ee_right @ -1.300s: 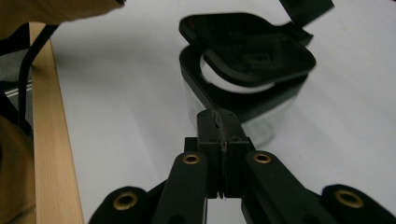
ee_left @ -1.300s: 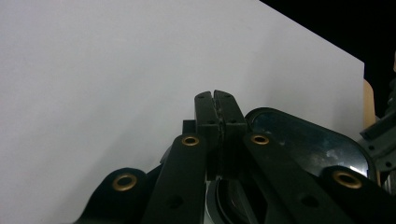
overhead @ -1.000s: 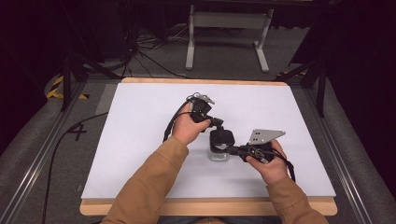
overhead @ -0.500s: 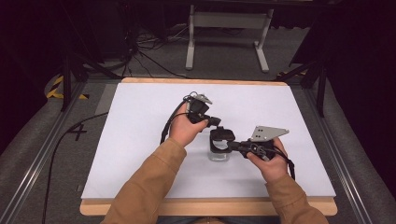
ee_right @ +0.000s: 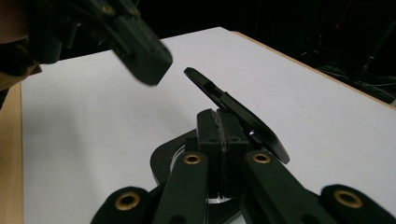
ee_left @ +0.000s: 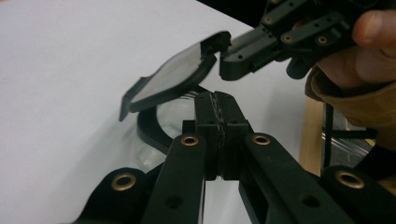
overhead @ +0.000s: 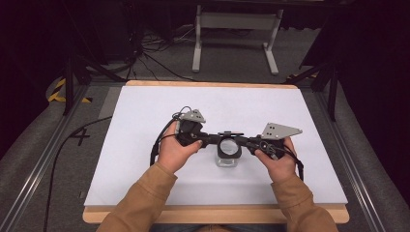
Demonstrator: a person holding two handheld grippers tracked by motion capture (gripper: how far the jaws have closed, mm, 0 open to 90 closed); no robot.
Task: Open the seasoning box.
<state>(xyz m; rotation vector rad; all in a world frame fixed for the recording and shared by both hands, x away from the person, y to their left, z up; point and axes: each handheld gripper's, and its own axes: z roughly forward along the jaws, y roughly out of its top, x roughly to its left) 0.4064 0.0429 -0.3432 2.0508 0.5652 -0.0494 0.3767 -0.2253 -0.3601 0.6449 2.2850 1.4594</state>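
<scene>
Grippers, L & R, both shut beside jar w/ flip lid.

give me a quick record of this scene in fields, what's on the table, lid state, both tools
surface: white table top on a wood-edged table
object: small clear jar with a black collar, near the middle
lid: black flip lid, hinged up and tilted, not closed
left tool: jaws shut, tips beside the jar's rim, holding nothing that can be made out
right tool: jaws shut, tips at the jar's other side by the raised lid
hands: one on each tool, tan sleeves
</scene>
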